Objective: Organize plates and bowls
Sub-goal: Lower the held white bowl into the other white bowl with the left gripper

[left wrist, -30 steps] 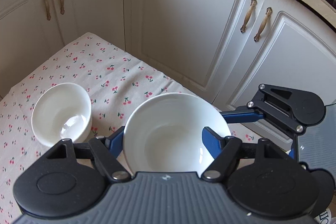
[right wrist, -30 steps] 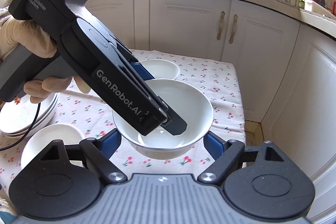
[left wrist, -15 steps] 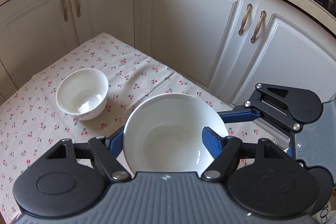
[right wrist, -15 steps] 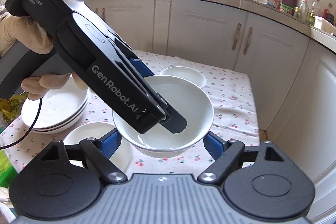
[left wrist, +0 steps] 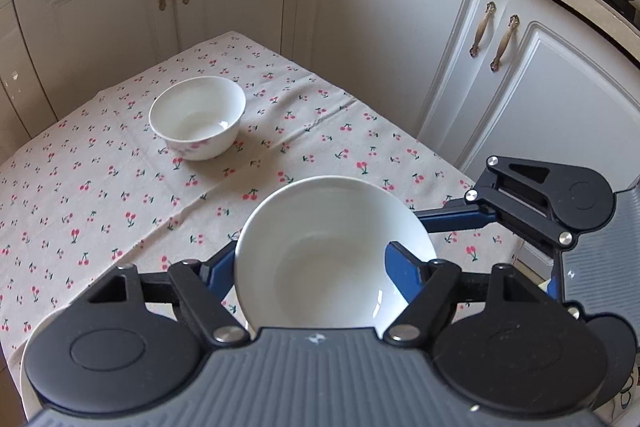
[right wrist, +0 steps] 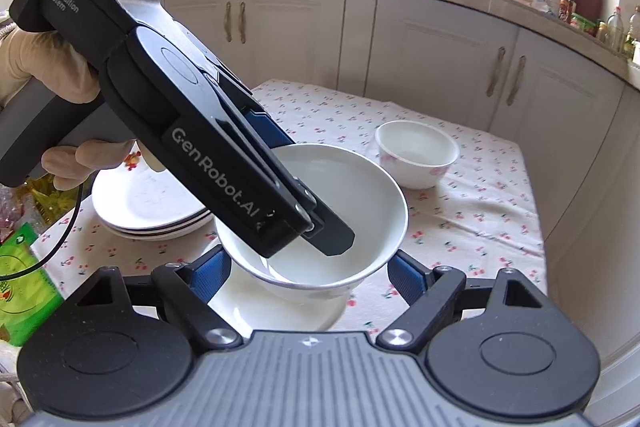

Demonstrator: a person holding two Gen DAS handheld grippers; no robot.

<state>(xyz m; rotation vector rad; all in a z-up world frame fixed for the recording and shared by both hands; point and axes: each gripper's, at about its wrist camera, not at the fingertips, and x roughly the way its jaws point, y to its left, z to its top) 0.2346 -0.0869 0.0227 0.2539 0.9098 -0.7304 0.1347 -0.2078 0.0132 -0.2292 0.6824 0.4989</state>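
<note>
Left wrist view: found the left gripper point(left wrist: 310, 261) clamped on the near wall of the large white bowl point(left wrist: 332, 227), with one blue finger outside the rim and the other inside it. Found the bowl upright, empty and raised clear of the cherry-print worktop point(left wrist: 100, 187). Noted a small white bowl point(left wrist: 198, 117) standing alone farther back on the cloth, well apart from the held bowl and not nested with anything. Right wrist view: confirmed the same grip from the side, with the tip of one left finger inside the large bowl and the other behind its wall. Found the right gripper point(right wrist: 310, 275) partly open, one finger on each side of the bowl's lower wall; could not tell whether its pads pressed on the bowl or only flanked it. Noted a stack of plates point(right wrist: 148, 203) already gathered at the left of the worktop, and a low white dish point(right wrist: 280, 311) directly beneath the raised bowl. Judged the plates as sorted and the bowls as pending: large bowl not yet set down, small bowl yet to be collected, no bowl stack formed.
</note>
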